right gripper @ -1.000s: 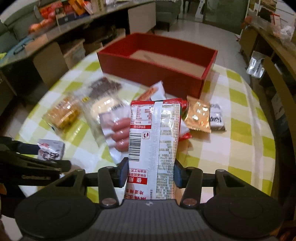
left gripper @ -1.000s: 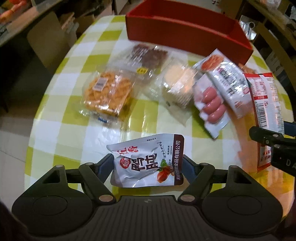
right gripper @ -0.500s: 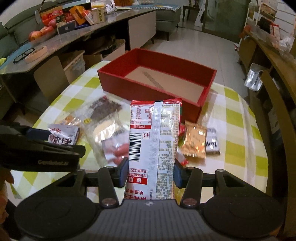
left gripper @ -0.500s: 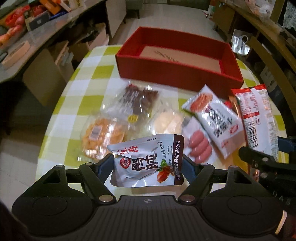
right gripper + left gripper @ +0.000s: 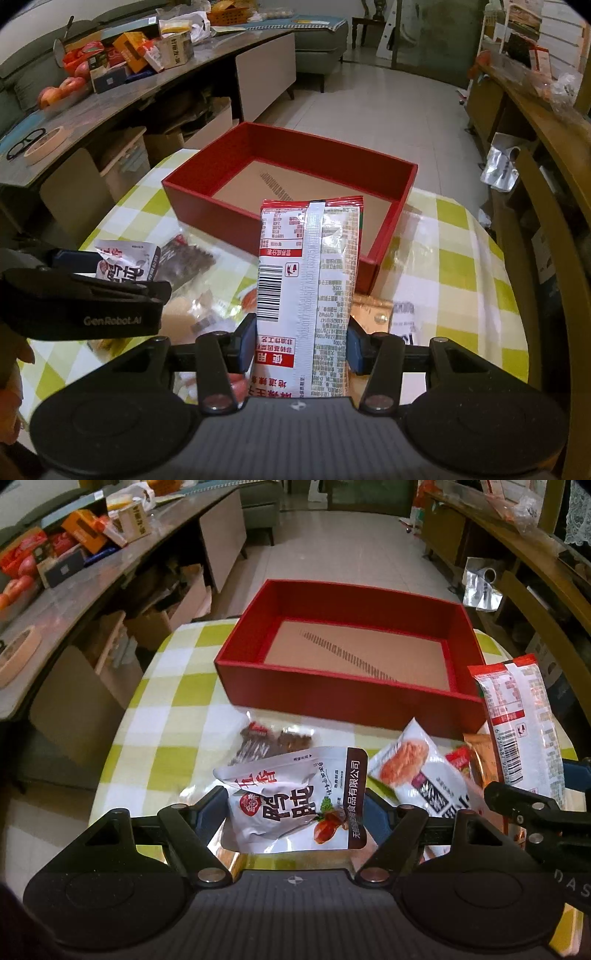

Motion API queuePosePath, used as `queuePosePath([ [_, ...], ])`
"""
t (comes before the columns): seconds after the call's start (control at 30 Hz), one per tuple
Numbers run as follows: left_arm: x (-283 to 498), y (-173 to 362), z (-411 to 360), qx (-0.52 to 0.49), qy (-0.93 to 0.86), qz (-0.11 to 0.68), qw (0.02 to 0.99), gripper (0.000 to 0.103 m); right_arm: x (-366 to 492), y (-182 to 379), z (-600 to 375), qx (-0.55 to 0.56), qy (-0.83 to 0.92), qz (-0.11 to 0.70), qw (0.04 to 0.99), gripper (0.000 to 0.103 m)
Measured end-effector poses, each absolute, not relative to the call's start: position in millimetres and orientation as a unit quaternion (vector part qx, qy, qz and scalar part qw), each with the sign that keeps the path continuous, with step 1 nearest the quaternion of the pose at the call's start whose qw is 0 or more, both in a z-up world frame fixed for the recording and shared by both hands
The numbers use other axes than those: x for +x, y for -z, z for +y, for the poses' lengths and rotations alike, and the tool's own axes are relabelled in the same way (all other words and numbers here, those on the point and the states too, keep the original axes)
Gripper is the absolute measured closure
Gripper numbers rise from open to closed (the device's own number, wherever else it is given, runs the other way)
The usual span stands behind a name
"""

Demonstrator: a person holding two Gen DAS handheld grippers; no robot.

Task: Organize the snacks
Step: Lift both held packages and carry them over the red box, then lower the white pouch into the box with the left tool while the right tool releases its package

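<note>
My left gripper (image 5: 295, 805) is shut on a white and brown snack pouch (image 5: 295, 797) and holds it above the table, short of the red box (image 5: 347, 698). My right gripper (image 5: 301, 343) is shut on a tall red and white snack packet (image 5: 308, 273), held upright in front of the red box (image 5: 199, 199). The box is empty, with a brown cardboard floor. The packet (image 5: 524, 731) also shows at the right of the left wrist view, and the pouch (image 5: 125, 266) at the left of the right wrist view.
On the yellow-checked tablecloth (image 5: 173, 686) lie a dark snack bag (image 5: 266, 742), a white sausage packet (image 5: 421, 771) and an orange foil packet (image 5: 373, 310). A counter with boxes and fruit (image 5: 92, 74) runs along the left. A wooden chair (image 5: 535, 229) stands at the right.
Both grippers have risen and moved forward toward the red box with their packets. The box now shows from above with its floor visible.
</note>
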State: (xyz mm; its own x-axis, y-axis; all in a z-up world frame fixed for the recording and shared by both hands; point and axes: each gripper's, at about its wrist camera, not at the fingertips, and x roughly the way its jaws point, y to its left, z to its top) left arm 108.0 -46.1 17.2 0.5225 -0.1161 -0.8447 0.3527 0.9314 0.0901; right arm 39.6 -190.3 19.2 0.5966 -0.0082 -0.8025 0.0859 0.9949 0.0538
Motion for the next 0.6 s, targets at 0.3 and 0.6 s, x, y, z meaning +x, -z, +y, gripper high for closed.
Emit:
queuePosePath([
  [0.3,130,-18,-63,0.140,0.134,0.455,0.869,0.022,69,-18,-199,0.040,0.028,0.448,0.893,0.048],
  [0.6,159,-19,-75,0.135,0.136,0.451,0.872,0.022,101,-15,-219,0.053,0.040,0.446,0.892,0.048],
])
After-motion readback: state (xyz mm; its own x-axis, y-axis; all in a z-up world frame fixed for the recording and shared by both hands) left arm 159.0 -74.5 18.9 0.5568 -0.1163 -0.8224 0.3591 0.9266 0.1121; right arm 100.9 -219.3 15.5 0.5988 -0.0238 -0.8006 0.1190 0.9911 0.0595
